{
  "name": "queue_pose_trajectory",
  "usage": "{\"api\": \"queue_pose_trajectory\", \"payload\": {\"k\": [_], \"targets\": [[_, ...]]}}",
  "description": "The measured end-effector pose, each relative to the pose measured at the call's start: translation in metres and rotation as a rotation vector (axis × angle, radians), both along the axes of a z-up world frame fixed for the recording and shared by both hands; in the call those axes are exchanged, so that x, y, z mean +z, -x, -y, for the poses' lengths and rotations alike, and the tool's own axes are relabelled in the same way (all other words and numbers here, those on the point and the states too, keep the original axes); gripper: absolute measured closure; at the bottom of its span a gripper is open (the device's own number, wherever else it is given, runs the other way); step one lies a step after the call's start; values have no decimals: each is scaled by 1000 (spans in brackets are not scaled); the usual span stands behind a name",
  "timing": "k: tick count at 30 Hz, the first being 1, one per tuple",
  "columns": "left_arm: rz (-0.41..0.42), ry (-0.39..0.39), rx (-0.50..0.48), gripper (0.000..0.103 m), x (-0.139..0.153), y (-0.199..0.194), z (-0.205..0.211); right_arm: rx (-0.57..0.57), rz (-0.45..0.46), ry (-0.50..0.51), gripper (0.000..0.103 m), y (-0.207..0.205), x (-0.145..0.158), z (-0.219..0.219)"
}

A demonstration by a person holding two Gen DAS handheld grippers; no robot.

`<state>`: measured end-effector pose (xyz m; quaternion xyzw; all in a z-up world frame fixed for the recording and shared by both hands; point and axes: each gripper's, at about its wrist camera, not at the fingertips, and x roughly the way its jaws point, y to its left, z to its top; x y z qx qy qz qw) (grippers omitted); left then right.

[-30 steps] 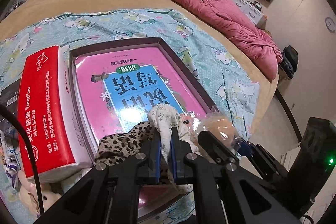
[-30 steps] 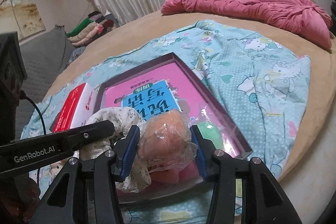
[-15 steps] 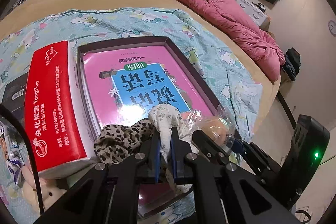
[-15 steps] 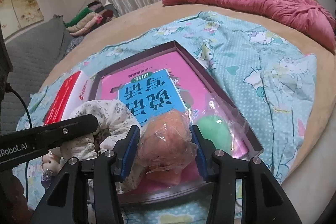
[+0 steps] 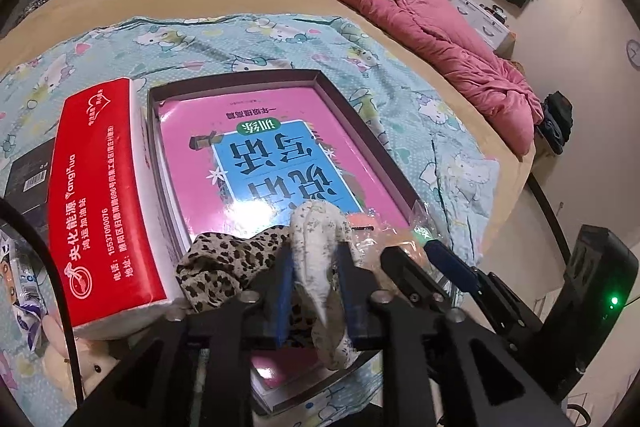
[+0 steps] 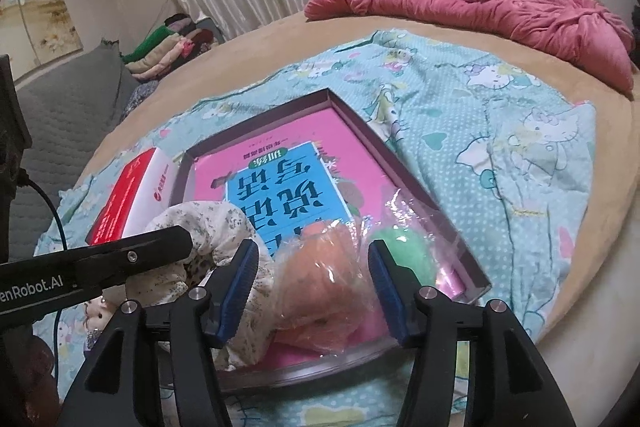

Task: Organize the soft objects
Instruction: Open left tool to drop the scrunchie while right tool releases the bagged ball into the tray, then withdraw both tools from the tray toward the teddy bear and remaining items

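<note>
The left gripper (image 5: 316,267) sat low in the middle of its own view. Its jaws were opening. A white flowery cloth (image 5: 320,259) hung between the blue pads (image 5: 285,291), and the pads were no longer squeezing it. The cloth drooped down over the near edge of a box (image 5: 360,131). A leopard-spot cloth (image 5: 224,263) lay just left of it, touching it, at the lower middle of the picture.

The right gripper (image 6: 312,291) sat low in the middle of its view. Its jaws were opening too. A soft orange thing in a clear plastic bag (image 6: 320,279) lay between the pads, and there was a gap on each side, so nothing was held. A green ball (image 6: 404,255) was in the same bag, just right of the right pad. The bag rested on the near right part of the box.

Inside the box was a pink and blue book (image 5: 260,163). It filled most of the box. A red and white pack of tissues (image 5: 104,195) stood along the left side of the box, touching it. A small doll (image 6: 96,307) lay at the lower left of the right view. Everything rested on a blue cartoon-cat sheet (image 6: 500,131) spread over a big round bed (image 6: 608,187). A pink blanket (image 6: 500,3) was bunched at the upper right.
</note>
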<state>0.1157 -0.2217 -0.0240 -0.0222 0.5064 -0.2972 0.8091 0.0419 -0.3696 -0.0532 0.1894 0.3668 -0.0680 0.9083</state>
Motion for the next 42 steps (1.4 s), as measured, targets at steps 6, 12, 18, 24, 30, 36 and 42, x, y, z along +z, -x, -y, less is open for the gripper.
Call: {"api": "queue_pose_trajectory", "payload": {"k": [6, 12, 18, 24, 30, 36, 42], "targets": [[2, 5, 9, 62, 3, 0, -4, -42, 24, -6, 35, 11, 7, 8], [20, 10, 16, 50, 9, 3, -6, -73, 29, -10, 33, 17, 11, 13], [79, 9, 40, 40, 27, 13, -16, -78, 49, -5, 31, 22, 20, 11], [112, 1, 71, 32, 41, 23, -30, -94, 45, -53, 29, 26, 26, 11], [132, -17, 99, 26, 51, 32, -46, -91, 47, -34, 24, 30, 37, 2], [141, -29, 126, 21, 57, 38, -61, -73, 54, 14, 24, 32, 49, -10], [145, -43, 148, 18, 64, 43, -75, -58, 73, 29, 23, 34, 62, -19]]}}
